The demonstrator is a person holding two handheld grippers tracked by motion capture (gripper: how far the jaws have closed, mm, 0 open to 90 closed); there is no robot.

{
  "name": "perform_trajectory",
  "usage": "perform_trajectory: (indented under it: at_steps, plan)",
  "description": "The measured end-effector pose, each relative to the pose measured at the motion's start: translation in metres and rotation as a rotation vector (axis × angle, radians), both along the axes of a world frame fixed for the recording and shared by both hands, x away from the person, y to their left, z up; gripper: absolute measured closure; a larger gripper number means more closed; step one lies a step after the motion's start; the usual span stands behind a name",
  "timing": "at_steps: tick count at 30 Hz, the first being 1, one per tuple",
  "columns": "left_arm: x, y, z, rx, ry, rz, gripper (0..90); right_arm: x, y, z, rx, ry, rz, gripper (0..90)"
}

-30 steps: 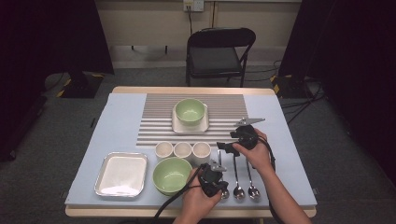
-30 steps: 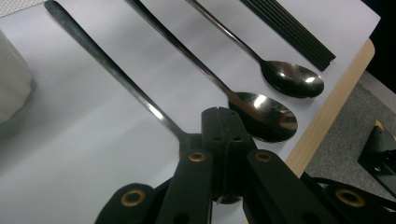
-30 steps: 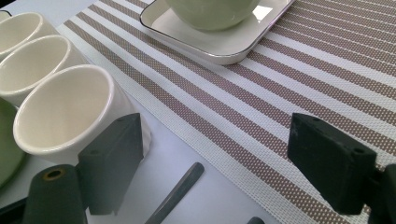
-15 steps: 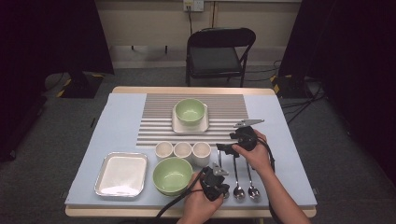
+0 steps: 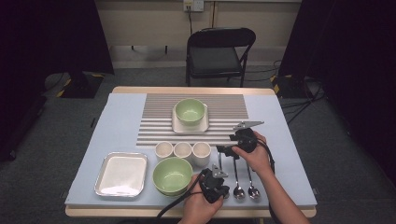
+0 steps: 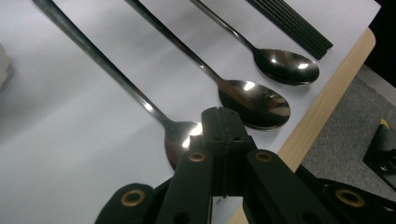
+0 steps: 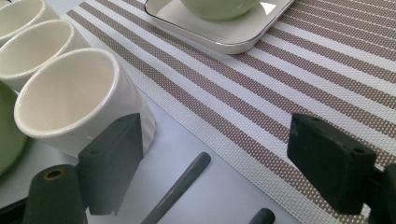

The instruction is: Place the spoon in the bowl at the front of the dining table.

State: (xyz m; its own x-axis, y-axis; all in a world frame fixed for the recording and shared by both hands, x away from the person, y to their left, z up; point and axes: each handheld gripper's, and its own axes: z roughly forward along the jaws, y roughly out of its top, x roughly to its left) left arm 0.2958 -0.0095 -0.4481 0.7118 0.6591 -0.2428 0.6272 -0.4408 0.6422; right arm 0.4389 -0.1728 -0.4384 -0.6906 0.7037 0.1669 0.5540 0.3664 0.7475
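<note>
Staged recording studio: black curtains (image 5: 51, 37) flank the worktop (image 5: 116, 112), with floor cables (image 5: 299, 100), a folding chair (image 5: 219, 51) and a wall outlet (image 5: 194, 5).

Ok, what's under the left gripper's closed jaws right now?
The bowl of the nearest spoon. The left gripper covers part of that bowl, so contact can't be judged.

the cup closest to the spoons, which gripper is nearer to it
Right. The right gripper hovers with open jaws just beside that cup, over the spoon handles. The left gripper, jaws shut, sits nearer the table edge over a spoon bowl.
</note>
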Motion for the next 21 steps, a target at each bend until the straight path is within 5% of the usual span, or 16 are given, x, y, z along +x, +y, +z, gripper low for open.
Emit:
perform_trajectory:
  at_steps: [21]
  plan:
    - [-0.004,-0.0015,-0.0056,-0.003,0.011,0.0,90.0,-0.0054,0.0008,-0.0058,-0.001,0.001,0.008,17.4]
